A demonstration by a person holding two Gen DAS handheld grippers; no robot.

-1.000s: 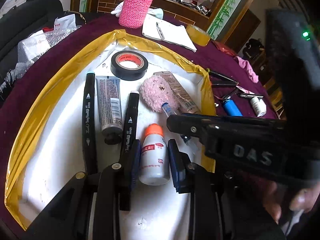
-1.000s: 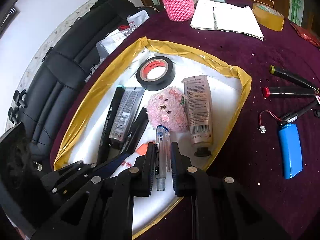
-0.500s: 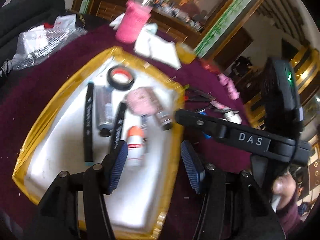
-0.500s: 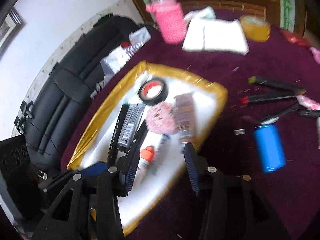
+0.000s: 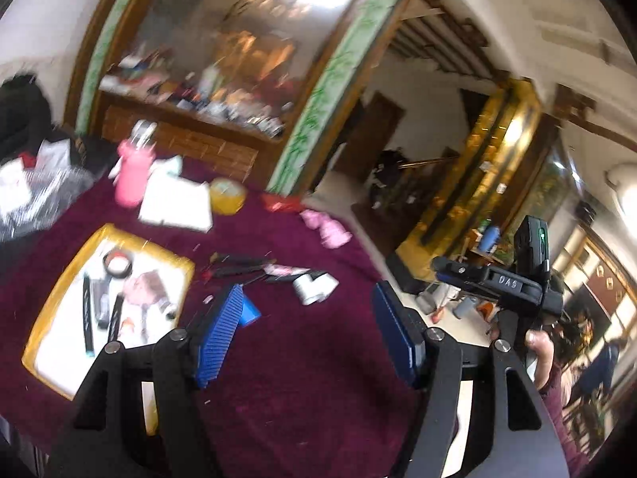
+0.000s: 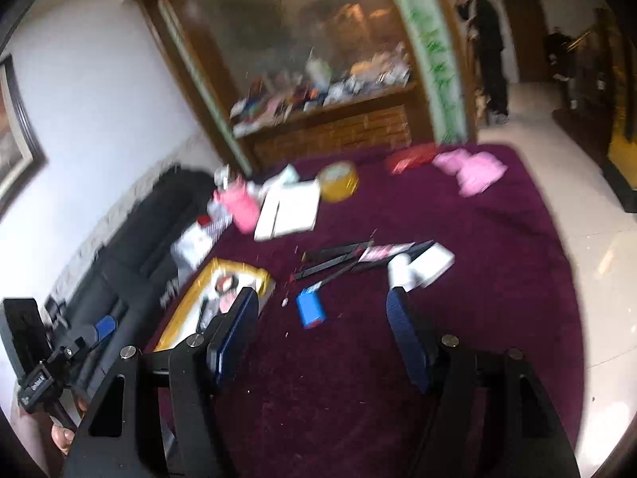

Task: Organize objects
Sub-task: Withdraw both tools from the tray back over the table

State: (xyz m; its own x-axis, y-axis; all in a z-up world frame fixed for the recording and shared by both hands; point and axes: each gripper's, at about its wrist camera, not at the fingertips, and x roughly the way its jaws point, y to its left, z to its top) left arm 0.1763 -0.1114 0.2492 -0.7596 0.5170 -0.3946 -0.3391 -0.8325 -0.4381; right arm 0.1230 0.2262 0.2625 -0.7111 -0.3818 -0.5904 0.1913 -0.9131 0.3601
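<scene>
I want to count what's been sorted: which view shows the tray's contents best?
The left wrist view: the tray lies nearly whole, with tape roll and markers visible. In the right wrist view the tray is mostly hidden behind a gripper finger.

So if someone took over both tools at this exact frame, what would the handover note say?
Left tool: open, empty, jaws have just been opening, raised above the maroon cloth.
Right tool: same, open and empty, jaws just opened.
Done: yellow-rimmed tray holds the tape roll, black markers, tubes, pink puff, small orange-capped bottle and pen.
Left: still loose on the cloth are the blue cylinder, several dark pens, a pink wrapper and a white bottle. Views are blurred, so check before grasping.
</scene>
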